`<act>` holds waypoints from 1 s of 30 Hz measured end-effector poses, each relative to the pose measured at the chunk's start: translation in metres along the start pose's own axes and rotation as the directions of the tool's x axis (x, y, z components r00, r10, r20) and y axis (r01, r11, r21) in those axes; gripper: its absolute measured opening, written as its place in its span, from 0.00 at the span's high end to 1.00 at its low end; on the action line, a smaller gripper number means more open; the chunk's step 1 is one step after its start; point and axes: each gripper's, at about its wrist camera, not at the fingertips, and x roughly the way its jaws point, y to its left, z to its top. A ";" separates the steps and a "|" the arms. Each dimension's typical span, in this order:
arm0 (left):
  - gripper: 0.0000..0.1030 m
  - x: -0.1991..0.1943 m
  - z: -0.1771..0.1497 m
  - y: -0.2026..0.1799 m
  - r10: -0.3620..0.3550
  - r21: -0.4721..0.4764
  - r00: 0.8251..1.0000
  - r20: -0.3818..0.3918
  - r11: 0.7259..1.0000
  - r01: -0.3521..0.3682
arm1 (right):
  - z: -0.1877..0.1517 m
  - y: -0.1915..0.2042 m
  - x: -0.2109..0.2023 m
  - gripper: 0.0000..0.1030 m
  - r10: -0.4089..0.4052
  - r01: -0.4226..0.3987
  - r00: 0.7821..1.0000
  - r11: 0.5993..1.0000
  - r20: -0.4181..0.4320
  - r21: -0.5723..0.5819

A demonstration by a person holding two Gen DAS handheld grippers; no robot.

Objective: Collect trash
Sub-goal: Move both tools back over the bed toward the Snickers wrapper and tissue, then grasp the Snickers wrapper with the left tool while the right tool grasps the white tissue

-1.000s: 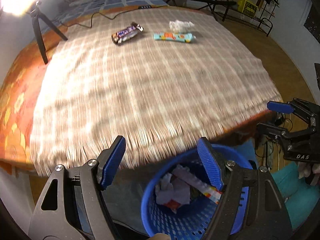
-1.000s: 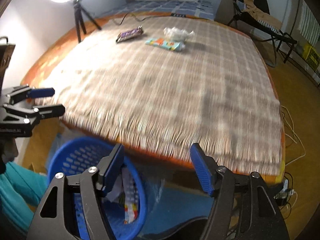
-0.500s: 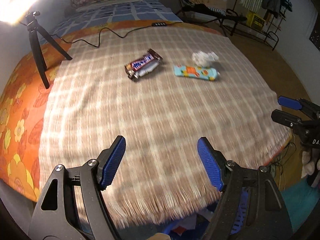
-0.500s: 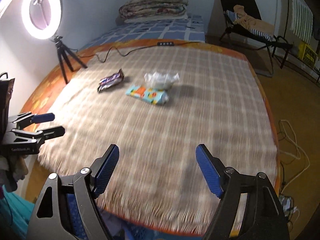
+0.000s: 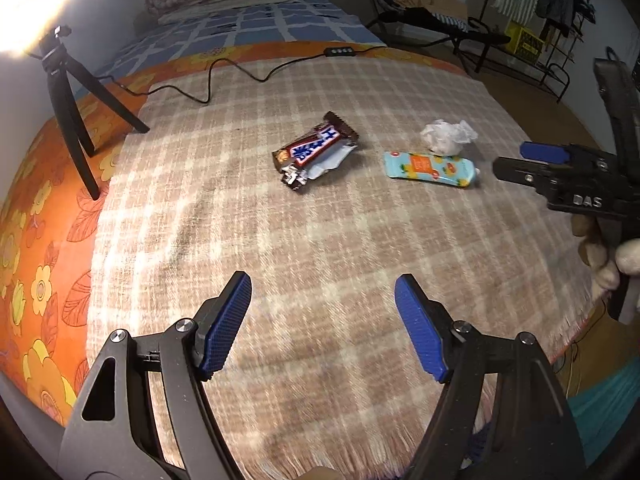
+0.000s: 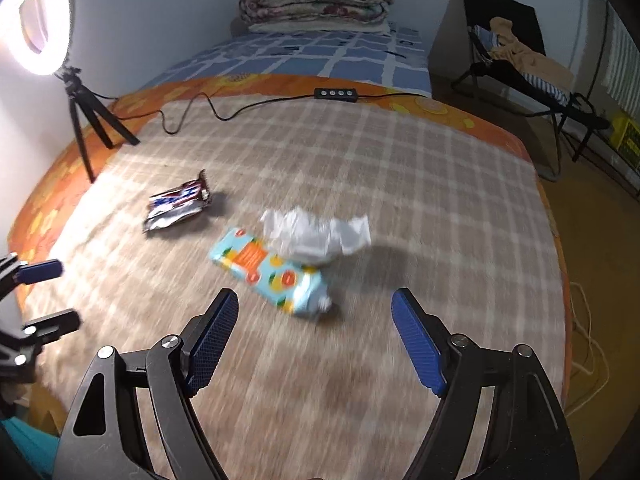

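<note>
Three pieces of trash lie on the checked blanket [image 5: 320,240]: an opened chocolate bar wrapper [image 5: 314,151], a light blue tube with orange fruit print [image 5: 430,169] and a crumpled white wrapper [image 5: 448,136]. My left gripper [image 5: 322,312] is open and empty, above the blanket short of the chocolate wrapper. My right gripper [image 6: 314,326] is open and empty, close in front of the blue tube [image 6: 272,276], with the white wrapper [image 6: 316,234] just behind it and the chocolate wrapper [image 6: 176,204] to the left. The right gripper also shows at the right edge of the left wrist view [image 5: 532,162].
A ring light [image 6: 32,24] on a black tripod [image 5: 70,100] stands at the bed's left edge, its cable and remote [image 6: 334,93] running across the far blanket. Folded quilts [image 6: 316,0] lie at the head. A folding chair [image 6: 520,64] stands right.
Both grippers have risen from beside the blue basket at the bed's edge and moved forward over the blanket toward the trash. The basket has dropped out of view.
</note>
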 end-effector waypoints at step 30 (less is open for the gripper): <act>0.26 0.084 0.078 0.015 -0.021 0.005 1.000 0.002 1.000 0.021 | 0.032 -0.071 0.032 0.24 0.120 -0.122 0.992 0.953 0.024 0.278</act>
